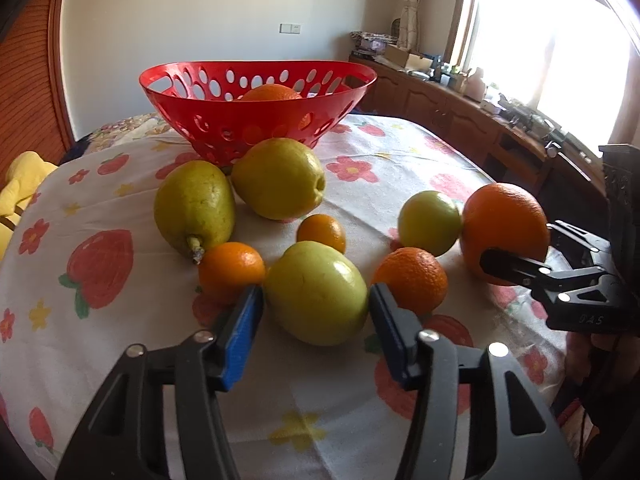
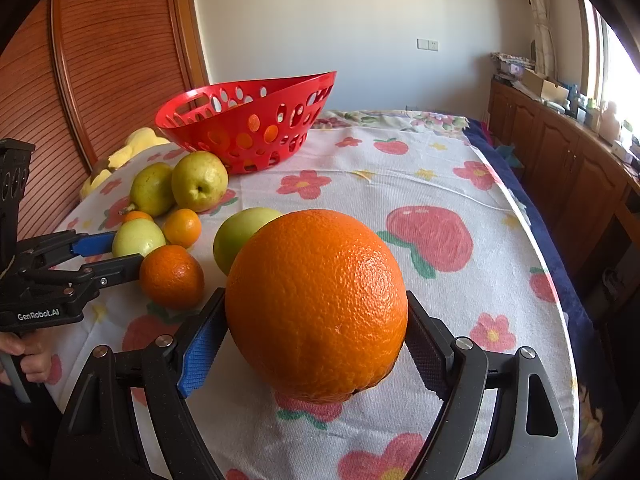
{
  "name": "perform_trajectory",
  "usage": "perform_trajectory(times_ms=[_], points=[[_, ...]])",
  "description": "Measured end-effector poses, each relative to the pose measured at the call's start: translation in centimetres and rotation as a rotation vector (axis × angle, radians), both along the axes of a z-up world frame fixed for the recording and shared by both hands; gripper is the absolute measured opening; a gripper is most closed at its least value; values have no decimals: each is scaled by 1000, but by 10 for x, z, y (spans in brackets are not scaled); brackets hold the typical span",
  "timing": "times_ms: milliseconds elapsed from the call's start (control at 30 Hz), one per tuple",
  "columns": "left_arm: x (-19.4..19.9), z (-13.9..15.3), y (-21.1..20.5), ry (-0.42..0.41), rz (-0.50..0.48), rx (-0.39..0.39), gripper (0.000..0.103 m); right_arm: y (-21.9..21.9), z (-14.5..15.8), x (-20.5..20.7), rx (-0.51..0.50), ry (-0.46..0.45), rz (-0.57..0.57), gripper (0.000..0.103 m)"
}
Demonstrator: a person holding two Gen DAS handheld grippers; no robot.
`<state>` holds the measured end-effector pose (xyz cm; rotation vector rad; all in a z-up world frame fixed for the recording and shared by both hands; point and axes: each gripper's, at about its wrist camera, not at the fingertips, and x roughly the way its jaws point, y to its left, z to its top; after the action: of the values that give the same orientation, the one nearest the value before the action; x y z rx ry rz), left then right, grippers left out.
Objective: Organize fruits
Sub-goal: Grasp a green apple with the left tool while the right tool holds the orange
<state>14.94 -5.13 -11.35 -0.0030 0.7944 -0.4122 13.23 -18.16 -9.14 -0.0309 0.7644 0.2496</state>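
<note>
Orange and pebbled, the big orange (image 2: 316, 304) fills the centre of the right wrist view, pinched between the right gripper (image 2: 316, 336) pads and resting on the flowered tablecloth (image 2: 440, 184). Just behind it sits a green apple (image 2: 240, 236). At lower centre of the left wrist view, the left gripper (image 1: 316, 300) has its fingers spread either side of a yellow-green apple (image 1: 316, 292), whether touching I cannot tell. A pear (image 1: 194, 208) lies upper left of it, and the red basket (image 1: 224, 120), holding one orange (image 1: 270, 92), stands at the top.
</note>
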Motion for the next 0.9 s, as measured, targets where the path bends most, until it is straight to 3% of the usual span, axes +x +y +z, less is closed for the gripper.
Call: perform_trajectory(times_ms=[300,567,900], points=[[-9,4,9,-3,3,-17,52,0,0,0,-2,-1,0,85],[-25,3,12,6,-17,38,52,1,0,0,-3,-1,0,85],[-30,4,15,-8,-9,32,52,-1,0,-1,-7,-4,-3,85]])
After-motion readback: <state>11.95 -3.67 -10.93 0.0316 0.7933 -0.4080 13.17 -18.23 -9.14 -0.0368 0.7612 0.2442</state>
